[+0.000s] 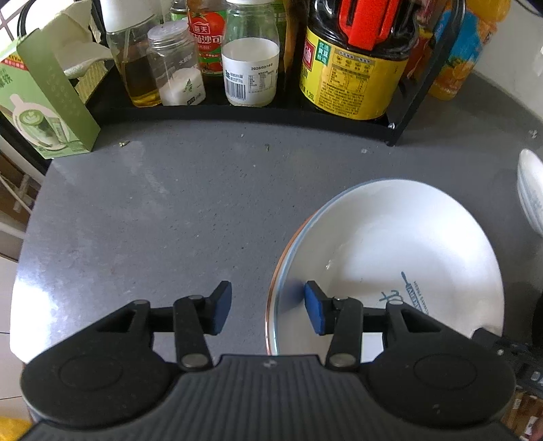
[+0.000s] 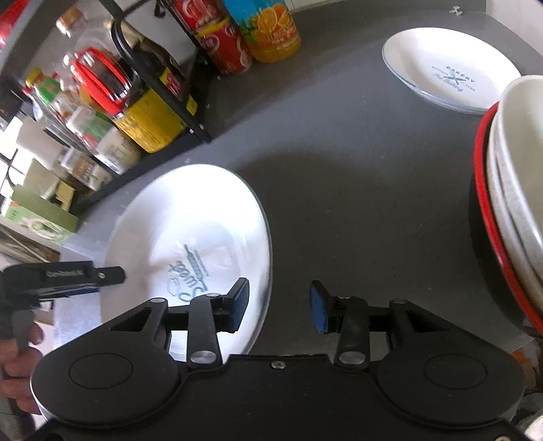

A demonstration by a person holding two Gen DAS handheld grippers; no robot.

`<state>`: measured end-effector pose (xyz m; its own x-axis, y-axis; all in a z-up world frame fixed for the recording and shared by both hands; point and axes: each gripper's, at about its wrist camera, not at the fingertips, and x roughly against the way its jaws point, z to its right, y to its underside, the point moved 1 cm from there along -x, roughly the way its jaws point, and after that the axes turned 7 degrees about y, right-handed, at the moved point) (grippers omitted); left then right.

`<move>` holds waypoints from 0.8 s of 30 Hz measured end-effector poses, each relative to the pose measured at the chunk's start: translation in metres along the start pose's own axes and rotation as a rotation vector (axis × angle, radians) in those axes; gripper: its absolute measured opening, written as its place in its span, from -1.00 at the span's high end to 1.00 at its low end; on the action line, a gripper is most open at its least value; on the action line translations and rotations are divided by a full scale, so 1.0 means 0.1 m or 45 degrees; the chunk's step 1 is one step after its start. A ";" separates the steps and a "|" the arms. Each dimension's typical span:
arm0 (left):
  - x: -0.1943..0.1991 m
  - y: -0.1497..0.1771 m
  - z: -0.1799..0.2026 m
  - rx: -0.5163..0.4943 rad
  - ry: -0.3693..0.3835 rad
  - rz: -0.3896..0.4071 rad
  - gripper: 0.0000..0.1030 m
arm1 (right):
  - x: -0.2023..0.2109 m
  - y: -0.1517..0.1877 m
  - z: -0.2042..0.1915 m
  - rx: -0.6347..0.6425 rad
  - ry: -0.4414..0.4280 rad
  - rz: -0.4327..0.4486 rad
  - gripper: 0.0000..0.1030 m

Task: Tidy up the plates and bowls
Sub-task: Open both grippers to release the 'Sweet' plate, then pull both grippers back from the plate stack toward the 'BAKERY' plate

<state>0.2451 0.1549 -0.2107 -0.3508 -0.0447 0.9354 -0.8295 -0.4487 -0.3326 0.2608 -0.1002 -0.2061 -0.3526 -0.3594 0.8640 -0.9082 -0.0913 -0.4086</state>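
A white plate [image 1: 390, 251] with blue print lies on the grey counter. My left gripper [image 1: 268, 310] is open, its jaws straddling the plate's left rim, right pad over the plate. In the right wrist view the same plate [image 2: 190, 230] lies at lower left, and my right gripper [image 2: 280, 305] is open with its jaws astride the plate's right rim. The left gripper [image 2: 81, 280] shows at the plate's far side. A second white plate [image 2: 448, 68] sits at the back right. A stack of white bowls [image 2: 512, 176] with a red-rimmed one stands at the right.
A black rack [image 1: 237, 113] of bottles and jars runs along the counter's back. A green box [image 1: 47, 101] stands at the left. Soda and juice bottles [image 2: 247, 30] stand beside the rack. A white bowl's edge [image 1: 531, 190] shows at the right.
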 end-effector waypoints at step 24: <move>0.74 0.44 0.53 0.020 0.070 0.064 -0.50 | 1.00 0.10 0.32 0.056 -0.082 0.241 -0.54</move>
<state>0.2055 0.0851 -0.1494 -0.4155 -0.0186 0.9094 -0.8035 -0.4611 -0.3766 0.2235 -0.1671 -0.1330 -0.4995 -0.4328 0.7505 -0.8157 -0.0567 -0.5756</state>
